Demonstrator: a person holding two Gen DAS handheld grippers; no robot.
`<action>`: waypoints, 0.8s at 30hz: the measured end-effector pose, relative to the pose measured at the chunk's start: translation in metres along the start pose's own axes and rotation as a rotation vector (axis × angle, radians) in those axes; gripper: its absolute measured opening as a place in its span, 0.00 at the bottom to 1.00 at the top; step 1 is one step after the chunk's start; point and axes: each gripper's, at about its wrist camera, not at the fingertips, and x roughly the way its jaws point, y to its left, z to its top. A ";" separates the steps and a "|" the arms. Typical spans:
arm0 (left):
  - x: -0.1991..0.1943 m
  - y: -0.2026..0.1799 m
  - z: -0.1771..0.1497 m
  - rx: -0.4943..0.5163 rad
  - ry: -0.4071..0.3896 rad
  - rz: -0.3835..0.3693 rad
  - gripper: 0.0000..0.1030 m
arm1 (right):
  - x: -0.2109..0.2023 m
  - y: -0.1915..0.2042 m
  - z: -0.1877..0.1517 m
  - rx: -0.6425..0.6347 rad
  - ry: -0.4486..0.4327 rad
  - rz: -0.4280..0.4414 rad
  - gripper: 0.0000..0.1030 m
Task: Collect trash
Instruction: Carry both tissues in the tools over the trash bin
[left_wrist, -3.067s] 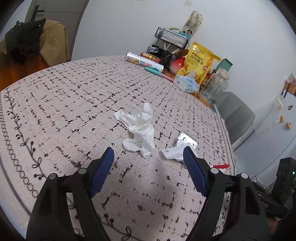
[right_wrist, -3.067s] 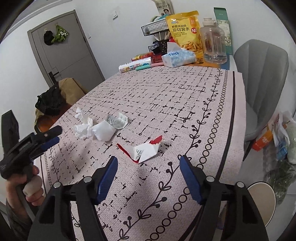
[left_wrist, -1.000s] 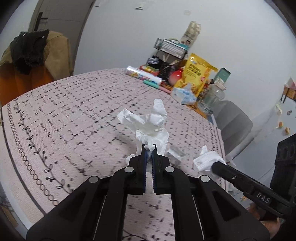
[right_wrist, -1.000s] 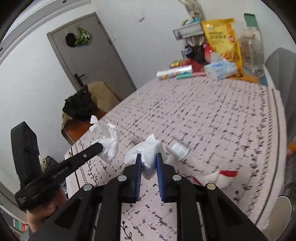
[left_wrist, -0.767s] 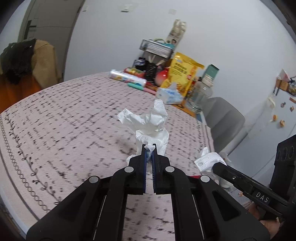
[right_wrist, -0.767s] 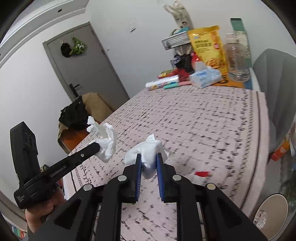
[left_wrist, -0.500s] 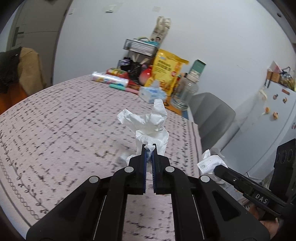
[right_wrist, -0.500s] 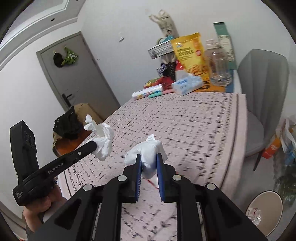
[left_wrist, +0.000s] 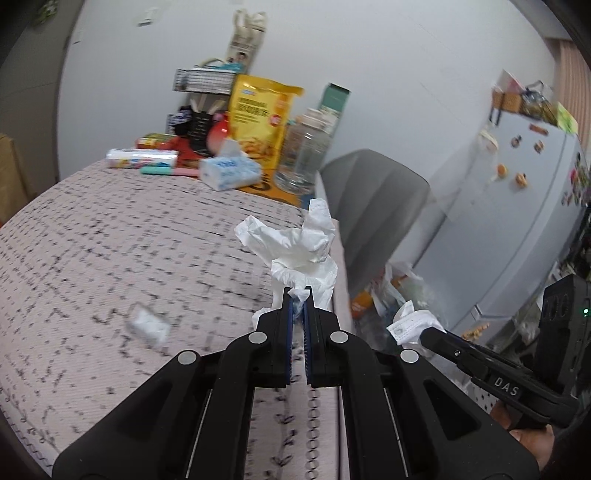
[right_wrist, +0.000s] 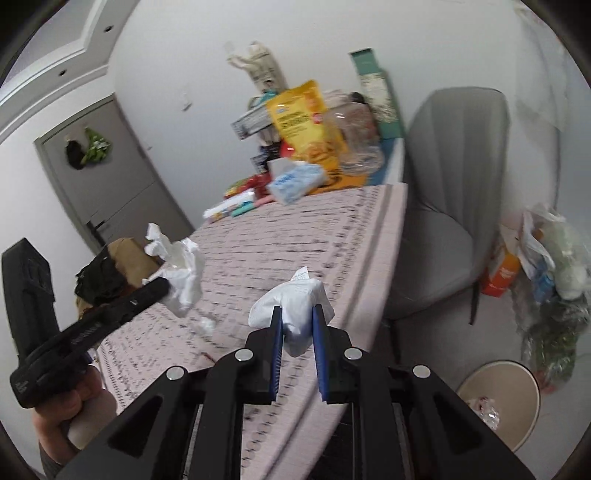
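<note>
Two grippers clamped | left gripper (left_wrist: 298, 295): crumpled tissue (left_wrist: 303, 251) | right gripper (right_wrist: 298, 314): folded wad (right_wrist: 295, 306)

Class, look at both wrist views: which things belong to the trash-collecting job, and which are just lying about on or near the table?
Part of the job:
- crumpled tissue in the left gripper
- white paper wad in the right gripper
- small wrapper on the table
- round bin on the floor

Just lying about:
- yellow snack bag
- tissue pack
- clear jar
- grey chair
</note>
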 end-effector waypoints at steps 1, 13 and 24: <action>0.005 -0.007 0.000 0.010 0.009 -0.007 0.05 | -0.002 -0.010 -0.002 0.014 0.000 -0.013 0.15; 0.063 -0.078 -0.017 0.097 0.128 -0.079 0.05 | -0.015 -0.093 -0.021 0.138 -0.005 -0.110 0.16; 0.122 -0.127 -0.039 0.141 0.248 -0.103 0.05 | -0.012 -0.173 -0.047 0.254 0.027 -0.185 0.16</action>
